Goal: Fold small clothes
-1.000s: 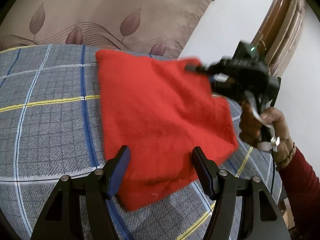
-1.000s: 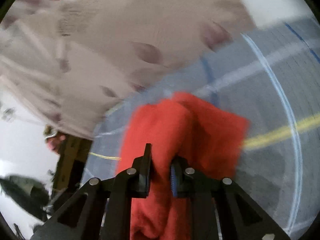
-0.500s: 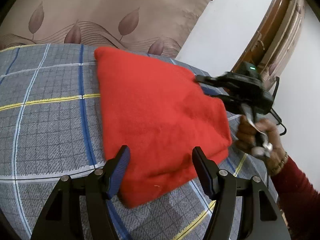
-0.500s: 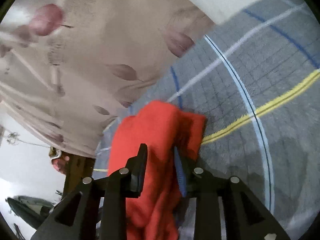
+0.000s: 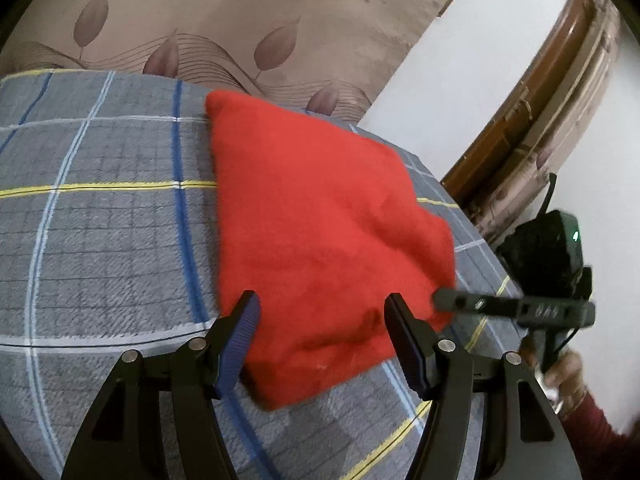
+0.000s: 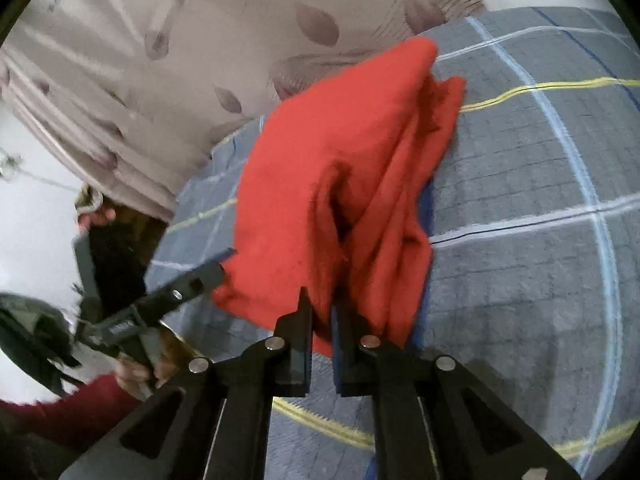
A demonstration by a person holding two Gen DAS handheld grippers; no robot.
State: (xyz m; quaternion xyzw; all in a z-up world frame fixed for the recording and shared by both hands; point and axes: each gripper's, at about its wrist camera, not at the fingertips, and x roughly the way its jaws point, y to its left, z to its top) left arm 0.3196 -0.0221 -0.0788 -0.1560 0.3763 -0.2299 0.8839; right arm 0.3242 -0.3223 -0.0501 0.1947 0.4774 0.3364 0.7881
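Note:
A red fleece cloth (image 5: 320, 236) lies on the grey plaid blanket (image 5: 104, 236), with its right part lifted. My left gripper (image 5: 322, 334) is open and hovers over the cloth's near edge, holding nothing. My right gripper (image 6: 322, 314) is shut on a bunched edge of the red cloth (image 6: 340, 184) and holds it up off the blanket (image 6: 520, 264). In the left wrist view the right gripper (image 5: 444, 300) reaches in from the right and meets the cloth's right corner. In the right wrist view the left gripper (image 6: 220, 268) shows at the left, next to the cloth.
A beige curtain with a leaf pattern (image 5: 224, 24) hangs behind the bed. A white wall (image 5: 472, 60) and a brown wooden frame (image 5: 532, 112) stand at the right. The blanket's edge drops off on the right near the person's hand (image 5: 560, 372).
My right gripper has carried its held edge of the cloth from the far right corner toward the near right, folding the cloth over. My left gripper stayed open over the near edge.

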